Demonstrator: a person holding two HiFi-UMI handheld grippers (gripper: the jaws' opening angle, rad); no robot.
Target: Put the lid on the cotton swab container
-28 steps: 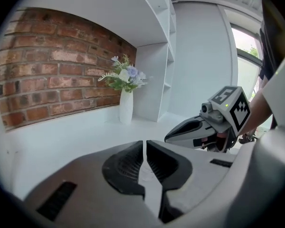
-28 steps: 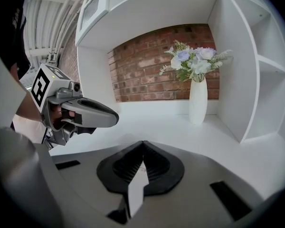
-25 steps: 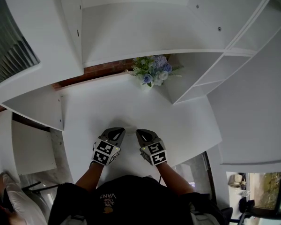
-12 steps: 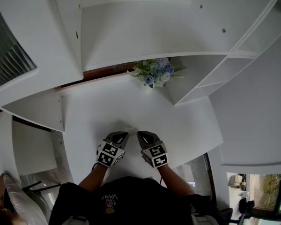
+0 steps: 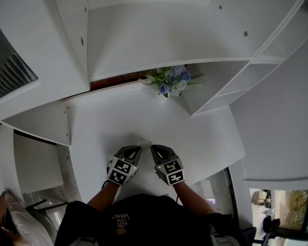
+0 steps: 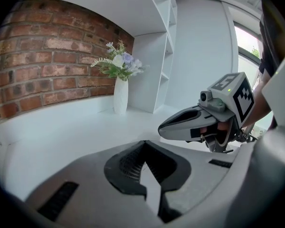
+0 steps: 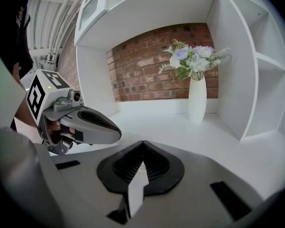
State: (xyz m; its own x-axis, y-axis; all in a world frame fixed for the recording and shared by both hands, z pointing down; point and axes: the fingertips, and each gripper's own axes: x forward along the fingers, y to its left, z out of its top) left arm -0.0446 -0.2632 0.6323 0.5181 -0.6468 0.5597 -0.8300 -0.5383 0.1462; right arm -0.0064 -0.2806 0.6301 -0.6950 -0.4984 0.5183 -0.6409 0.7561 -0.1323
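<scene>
No cotton swab container or lid shows clearly in any view. In the head view a small pale thing (image 5: 143, 143) lies on the white desk (image 5: 118, 117) just ahead of both tips; it is too small to identify. My left gripper (image 5: 135, 149) and right gripper (image 5: 154, 148) hover side by side near the desk's front edge, tips angled toward each other. Each gripper view shows its own jaws shut with nothing between them: the left gripper (image 6: 143, 149) and the right gripper (image 7: 142, 148). Each view also shows the other gripper: the right gripper (image 6: 167, 126) and the left gripper (image 7: 115, 131).
A white vase of blue and white flowers (image 5: 169, 81) stands at the back of the desk against a brick wall (image 6: 47, 65). White shelving (image 5: 220, 86) rises at the right, and a white cupboard (image 5: 138, 29) hangs overhead. The desk drops off at the left side (image 5: 69, 137).
Both grippers sit slightly lower in the head view than a second ago, and the left one has drawn a little closer to the right one. Both jaws stay shut.
</scene>
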